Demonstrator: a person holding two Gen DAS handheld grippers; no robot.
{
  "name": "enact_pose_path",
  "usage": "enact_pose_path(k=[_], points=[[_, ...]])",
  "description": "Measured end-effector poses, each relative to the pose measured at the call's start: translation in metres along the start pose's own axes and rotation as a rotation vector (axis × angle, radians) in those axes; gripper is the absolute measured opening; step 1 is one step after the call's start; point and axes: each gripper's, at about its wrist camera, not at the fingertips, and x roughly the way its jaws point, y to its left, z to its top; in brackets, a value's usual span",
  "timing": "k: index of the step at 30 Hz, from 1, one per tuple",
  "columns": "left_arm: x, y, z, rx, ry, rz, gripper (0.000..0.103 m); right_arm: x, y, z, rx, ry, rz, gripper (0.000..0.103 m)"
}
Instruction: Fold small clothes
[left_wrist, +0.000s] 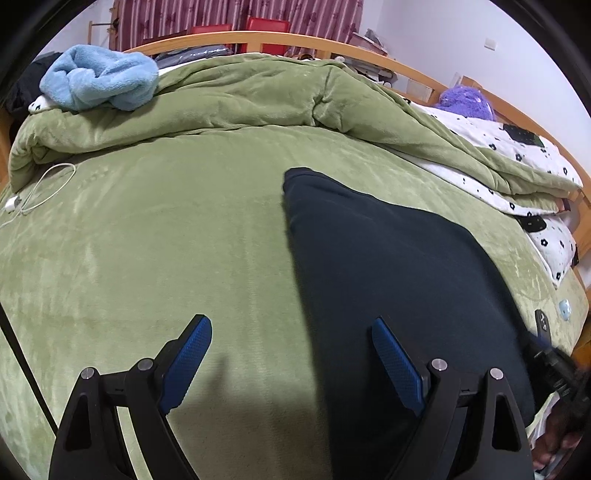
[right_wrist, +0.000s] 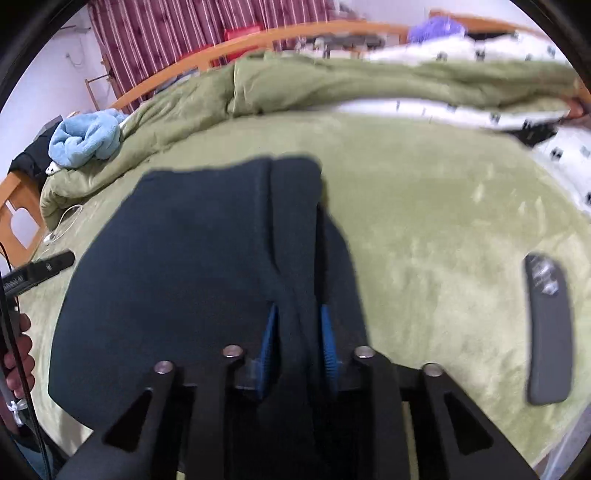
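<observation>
- Dark navy garment (right_wrist: 177, 266) spread flat on the green blanket (right_wrist: 424, 229) of the bed, near its front edge; garment type not clear, possibly small trousers or a top.
- Right gripper (right_wrist: 299, 343) clamped on a raised ridge of that garment's right-hand part, blue pads (right_wrist: 269, 341) pressing cloth from both sides, jaws nearly together.
- Left gripper (left_wrist: 291, 362) wide open and empty, hovering low over the garment's left edge, one finger above bare blanket, the other above dark cloth.
- Both tools tilted steeply downward towards the bed, pointing away from the person; a hand (right_wrist: 18, 354) visible at the left rim of the right wrist view.
- Step in hand, by judgement: carrying the pinched side across to make a fold.
- For a clean fold: keep the pinch firm, lift just enough to clear the layer beneath, draw straight across so edges line up.
- Left tool best lowered to pin or pinch the near edge, to stop the whole piece sliding on the plush blanket.
- Dark remote-like object (right_wrist: 548, 328) well to the right, clear of the path.
</observation>
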Motion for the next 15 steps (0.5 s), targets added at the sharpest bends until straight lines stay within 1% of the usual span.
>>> enact_pose_path(k=[1,2,3,5,6,7,9,11,12,14,15], points=[[0.003,-0.002,0.0,0.006,0.001,0.002,0.089,-0.008,0.0,0.003,0.001,-0.05,0.0,0.032],[0.004,-0.003,0.001,0.008,0.001,0.001,0.089,-0.01,-0.001,0.006,-0.003,-0.079,0.003,0.033],[0.006,-0.004,0.001,0.006,0.0,-0.003,0.089,-0.007,-0.001,0.008,-0.012,-0.074,-0.007,0.033],[0.01,-0.005,0.003,0.0,0.002,-0.01,0.089,0.009,-0.002,0.01,-0.024,-0.03,-0.015,0.033],[0.012,-0.005,0.003,-0.003,0.004,-0.018,0.091,0.021,-0.005,0.009,-0.022,0.009,-0.014,0.032],[0.014,-0.005,0.004,-0.005,0.006,-0.024,0.091,0.027,-0.009,0.008,-0.011,0.026,-0.022,0.033],[0.017,-0.005,0.006,-0.007,0.005,-0.015,0.091,0.029,-0.017,0.007,0.027,0.048,-0.02,0.033],[0.02,-0.004,0.01,-0.002,0.004,-0.005,0.091,0.018,-0.021,0.008,0.043,0.027,-0.018,0.033],[0.022,-0.003,0.011,0.0,0.005,-0.001,0.091,0.009,-0.022,0.012,0.048,-0.003,-0.012,0.034],[0.025,-0.001,0.016,-0.001,0.003,0.003,0.091,0.002,-0.022,0.021,0.046,-0.045,-0.049,0.034],[0.027,0.0,0.018,-0.005,0.001,-0.001,0.091,0.001,-0.023,0.029,0.046,-0.063,-0.045,0.034]])
